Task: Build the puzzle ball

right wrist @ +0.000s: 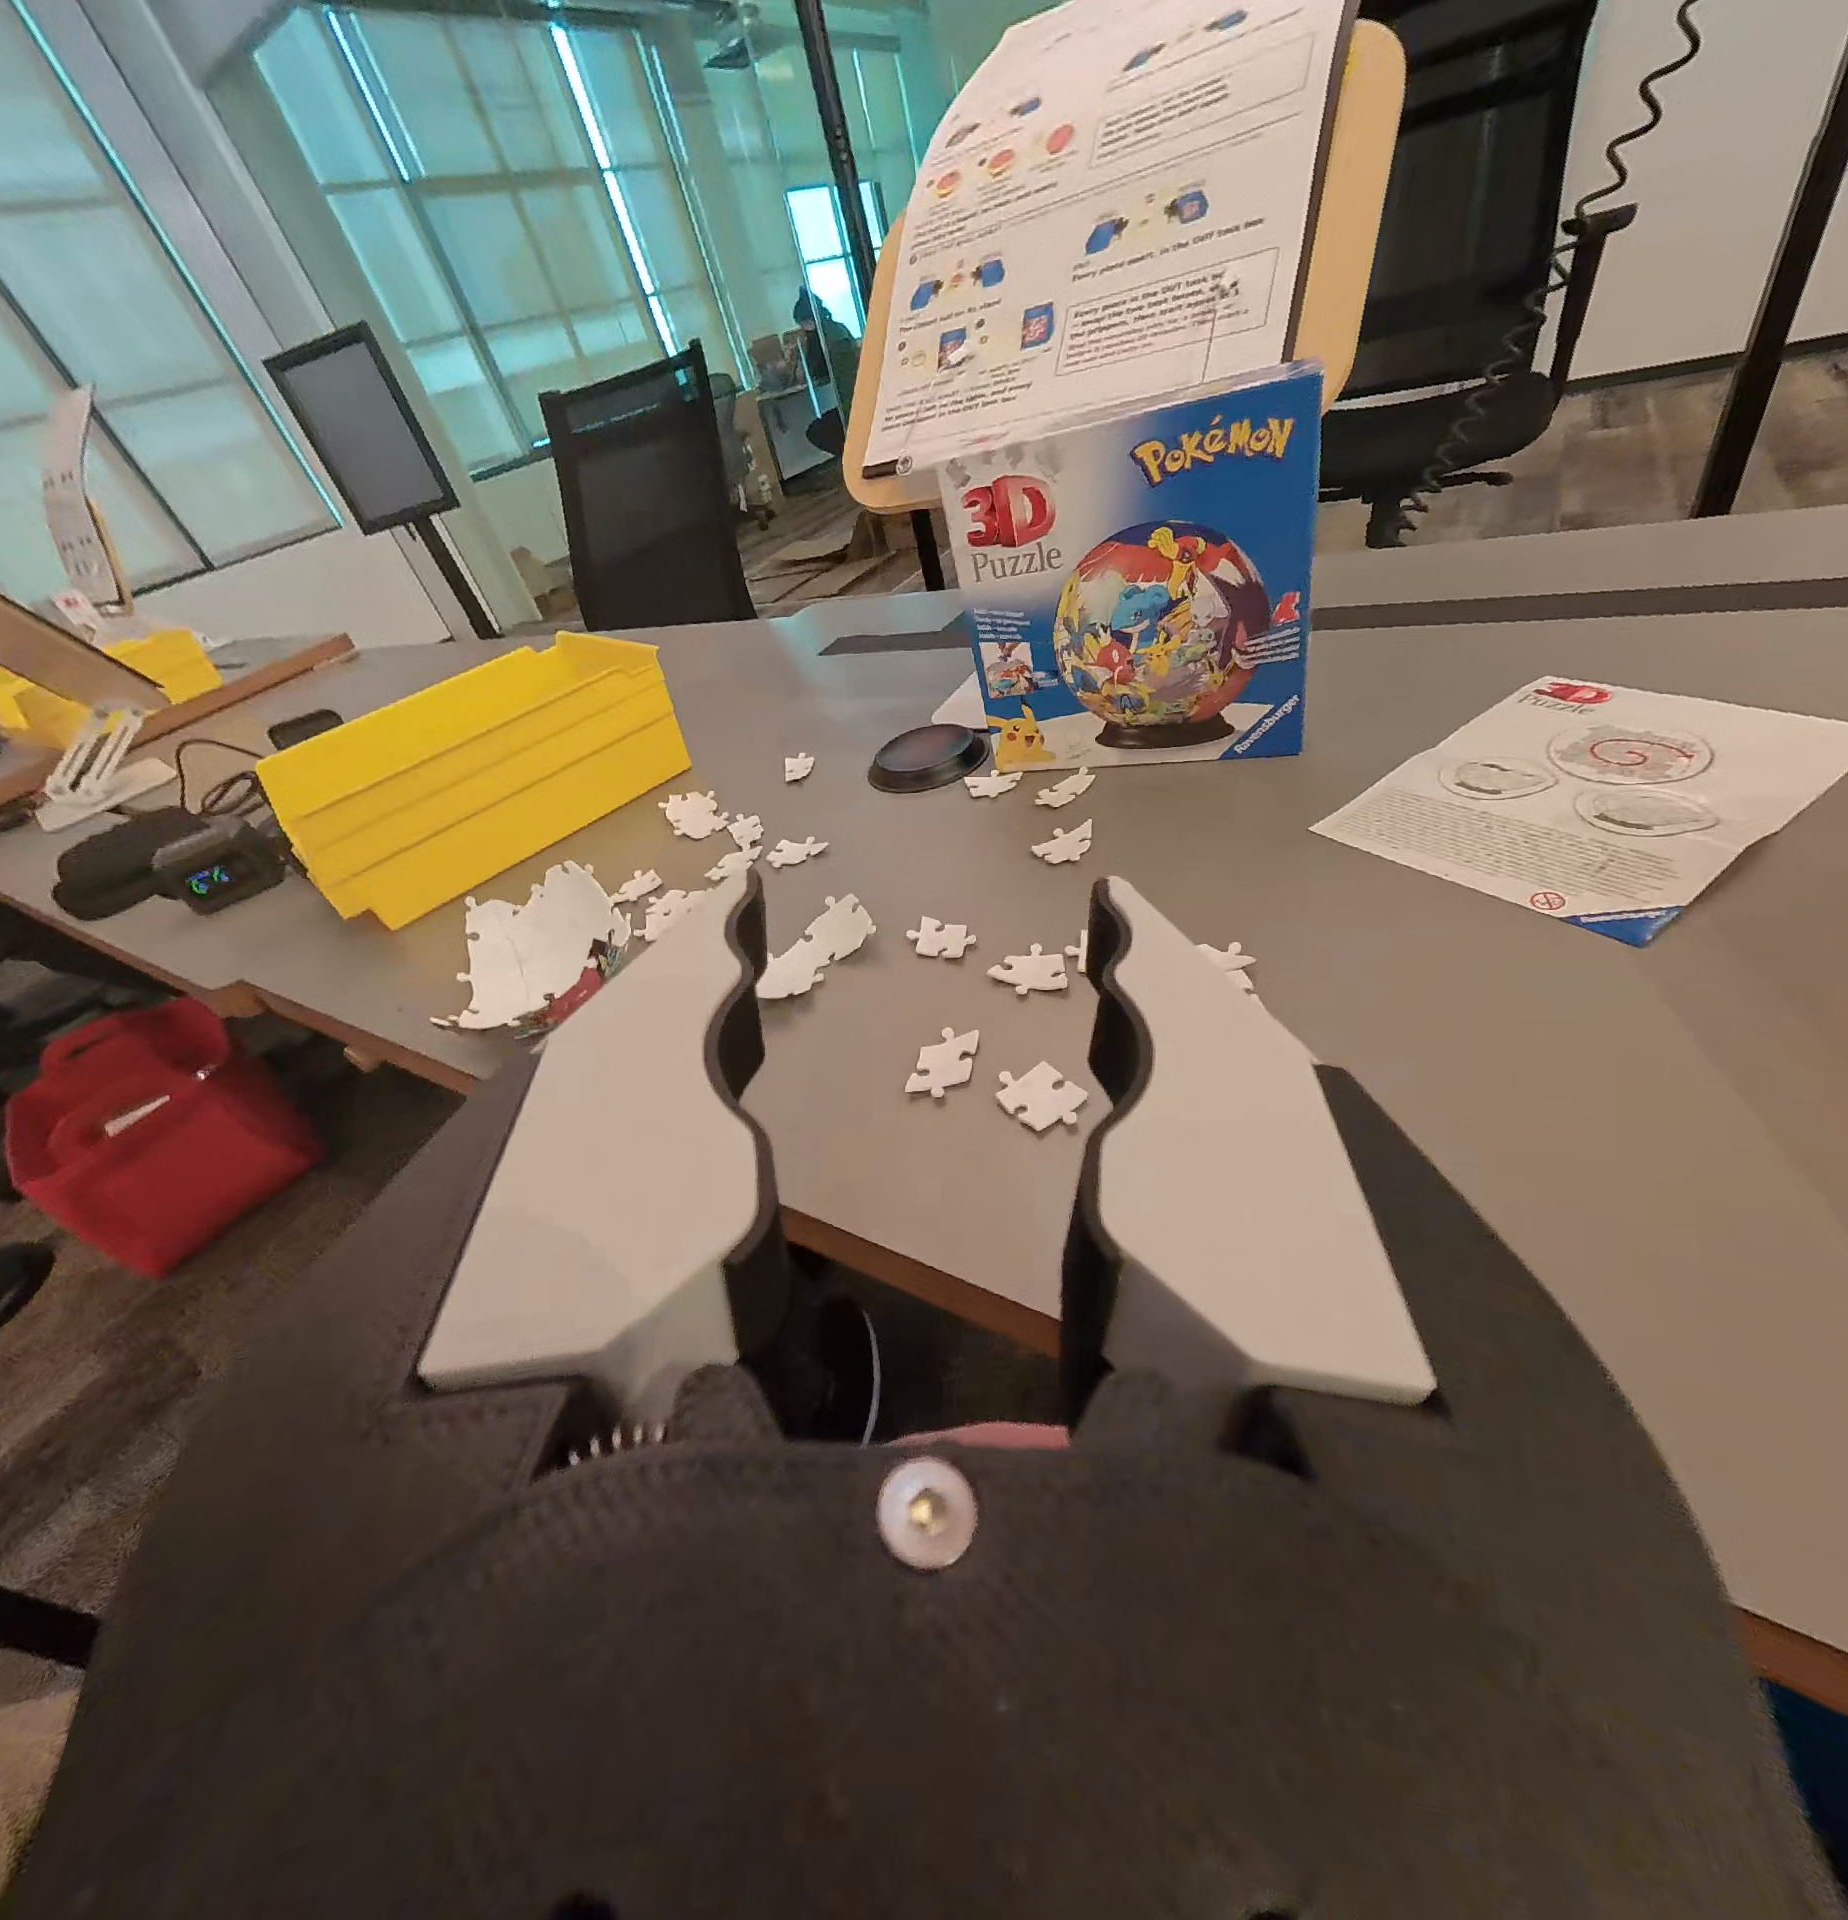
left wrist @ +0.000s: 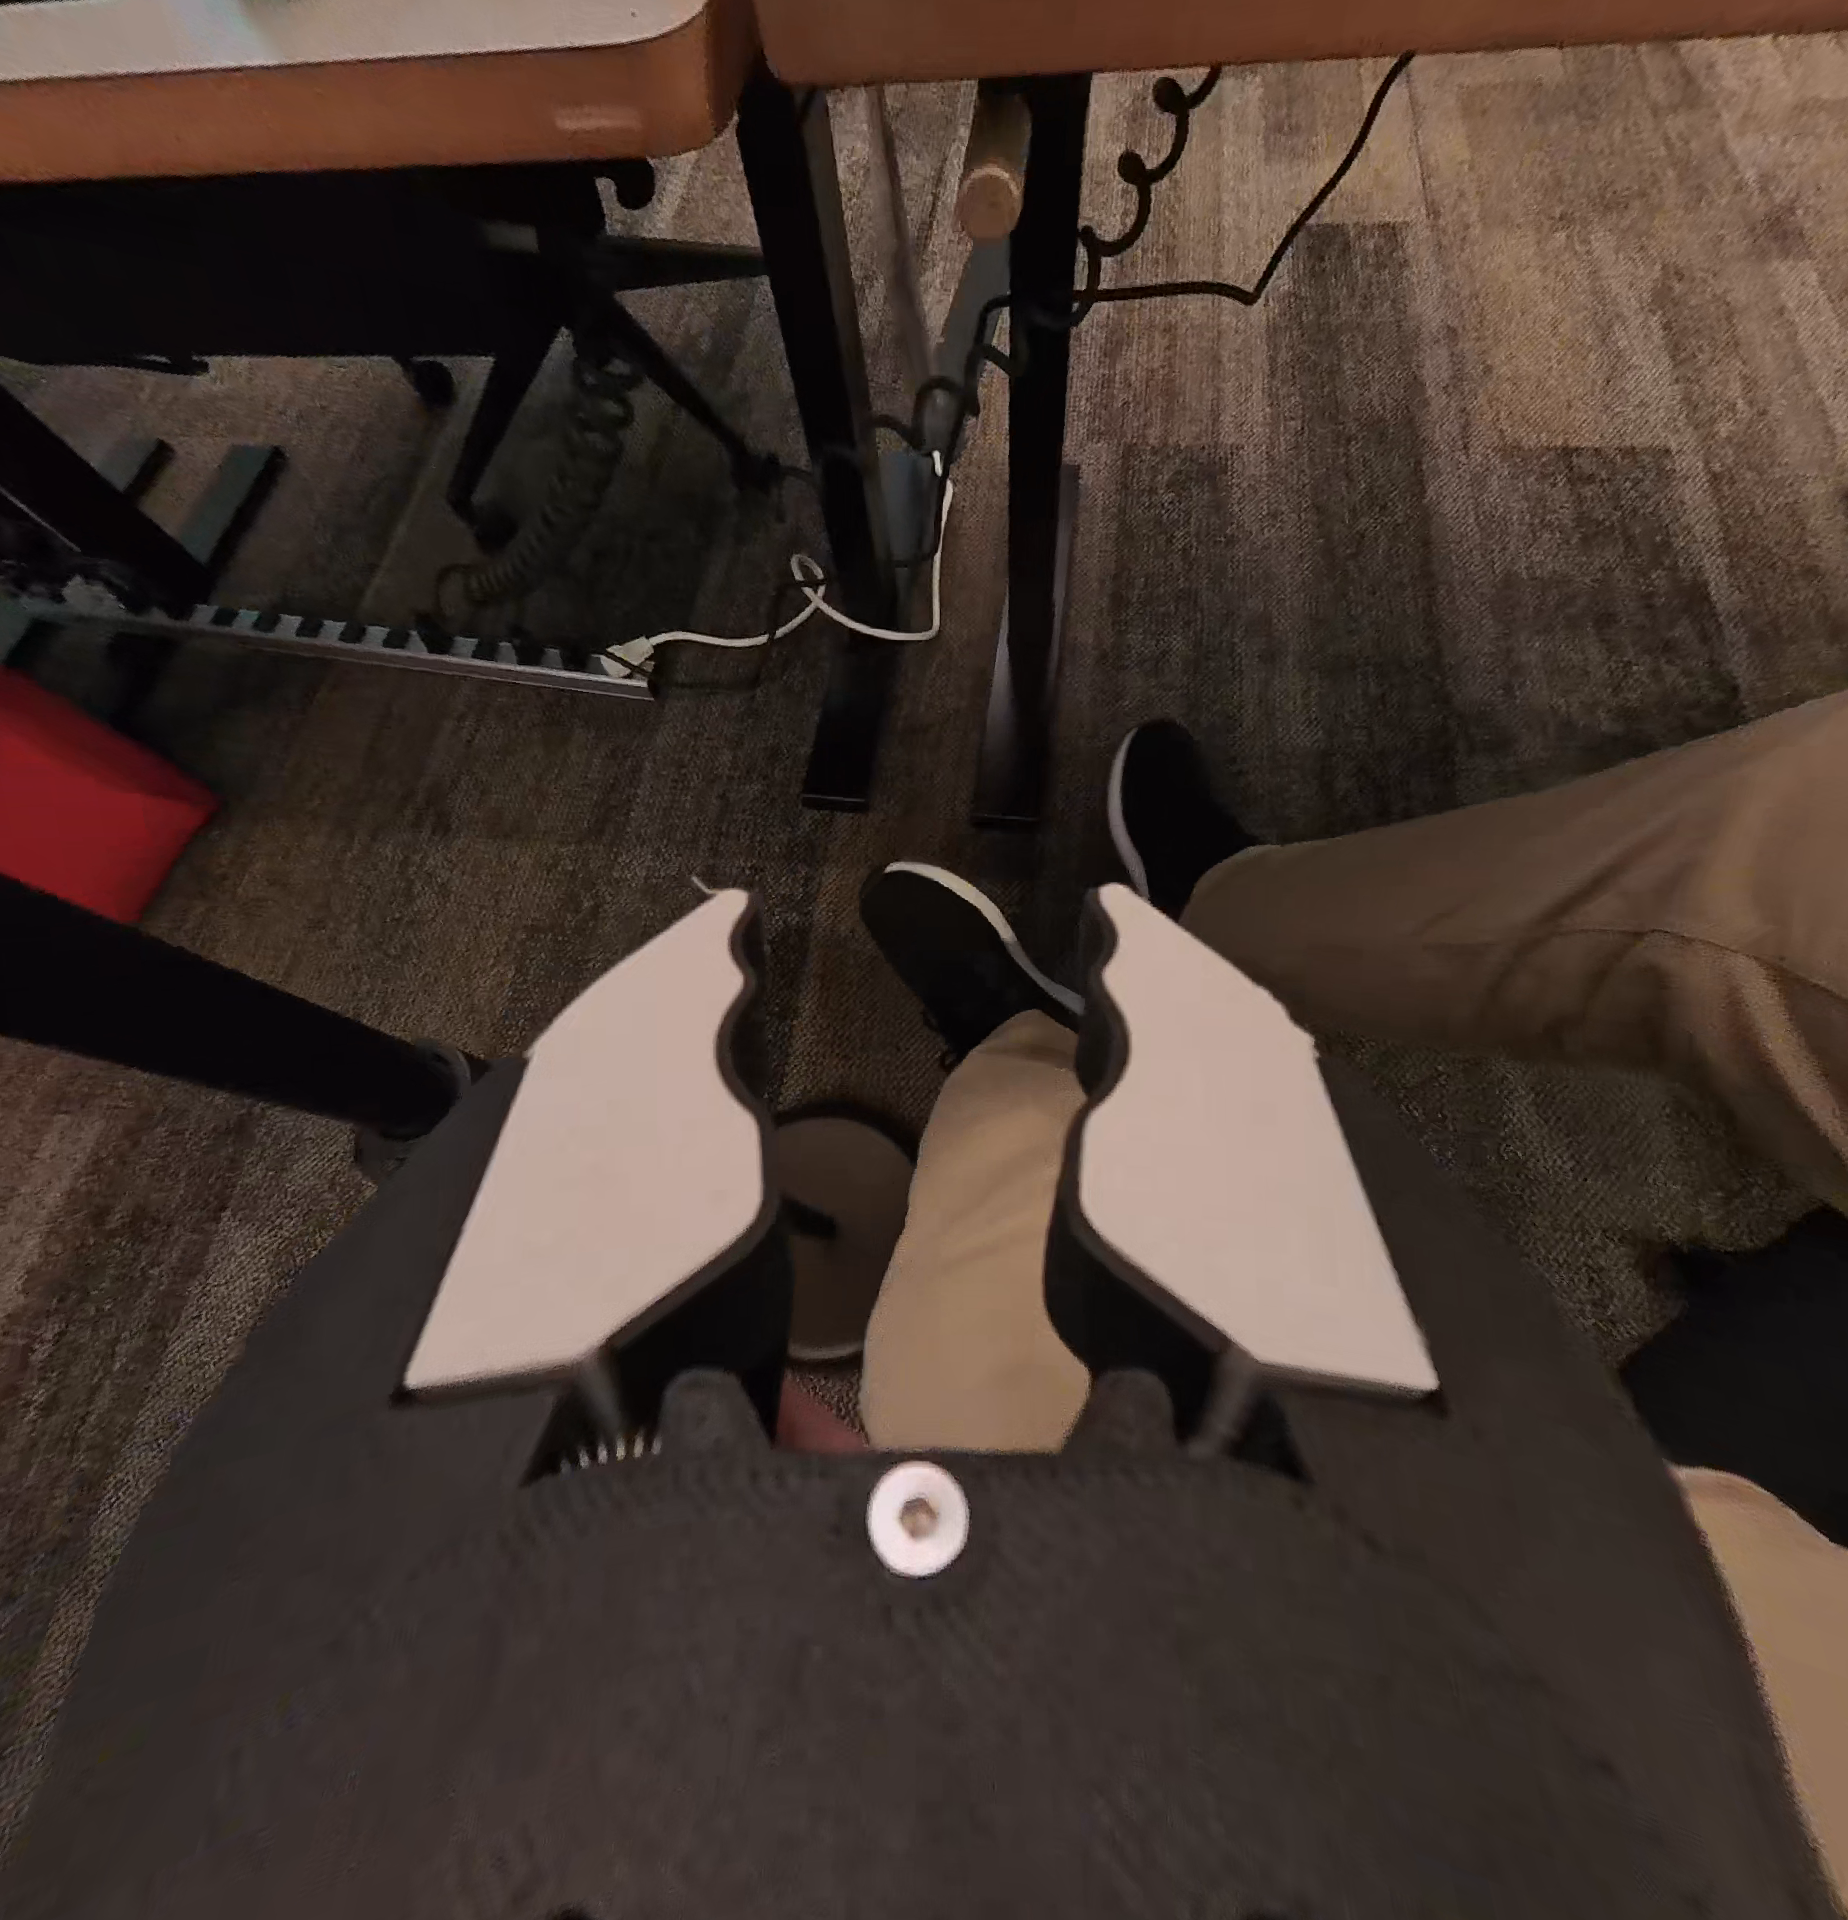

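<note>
The right gripper (right wrist: pixel 925 914) gapes wide and empty over the grey table (right wrist: pixel 1522 1143), where white puzzle pieces (right wrist: pixel 941 1062) lie scattered beside a part-built curved shell (right wrist: pixel 541 956). Beyond stand a yellow bin (right wrist: pixel 473 769), contents hidden, and the printed puzzle box (right wrist: pixel 1138 582). The left gripper (left wrist: pixel 925 914), equally wide and empty, points at carpet (left wrist: pixel 1471 499).

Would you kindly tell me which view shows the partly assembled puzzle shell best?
The right wrist view: the partly assembled puzzle shell lies on the grey table near the yellow bins. The left wrist view shows none of it, only carpet.
</note>
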